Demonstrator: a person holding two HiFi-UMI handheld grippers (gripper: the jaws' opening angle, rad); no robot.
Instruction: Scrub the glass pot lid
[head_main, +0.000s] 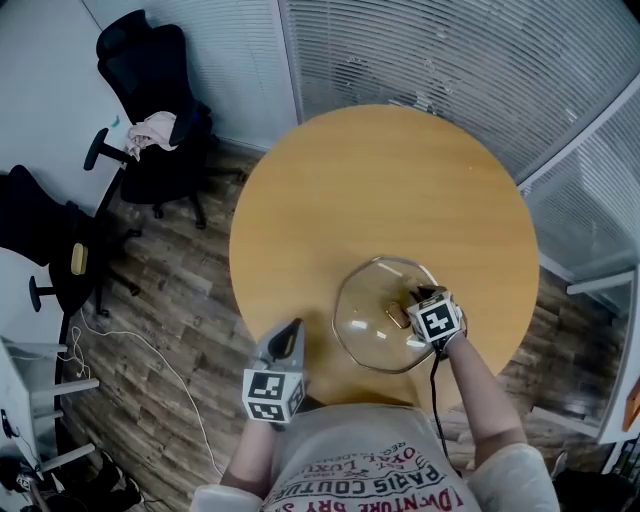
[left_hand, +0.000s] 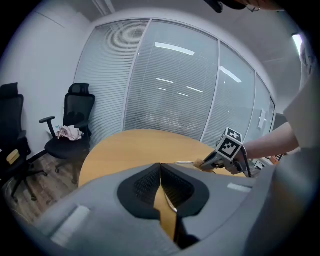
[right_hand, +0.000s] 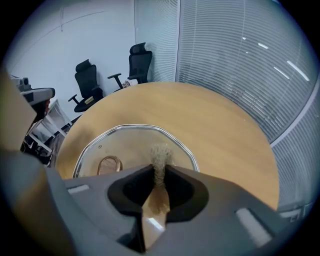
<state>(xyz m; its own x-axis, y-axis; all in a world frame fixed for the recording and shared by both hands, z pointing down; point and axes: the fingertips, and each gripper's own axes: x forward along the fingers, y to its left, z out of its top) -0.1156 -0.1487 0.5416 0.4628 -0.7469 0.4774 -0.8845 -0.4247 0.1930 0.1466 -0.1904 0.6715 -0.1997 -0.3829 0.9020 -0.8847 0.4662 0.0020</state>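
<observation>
The glass pot lid (head_main: 370, 325) lies flat on the round wooden table (head_main: 370, 190), on its near side. Its metal rim (right_hand: 131, 128) and loop handle (right_hand: 109, 164) show in the right gripper view. My right gripper (head_main: 412, 302) is over the lid's right part, shut on a tan fibrous scrub pad (right_hand: 161, 156) whose tip rests on the glass. My left gripper (head_main: 291, 330) hangs at the table's near-left edge, apart from the lid, its jaws shut with nothing between them (left_hand: 161, 169). In the left gripper view the right gripper (left_hand: 220, 157) shows at the lid's edge.
Black office chairs (head_main: 150, 110) stand on the wood floor at the left, one with a cloth (head_main: 150, 130) on its seat. A cable (head_main: 150, 350) trails over the floor. Glass walls with blinds (head_main: 450, 60) close the far side.
</observation>
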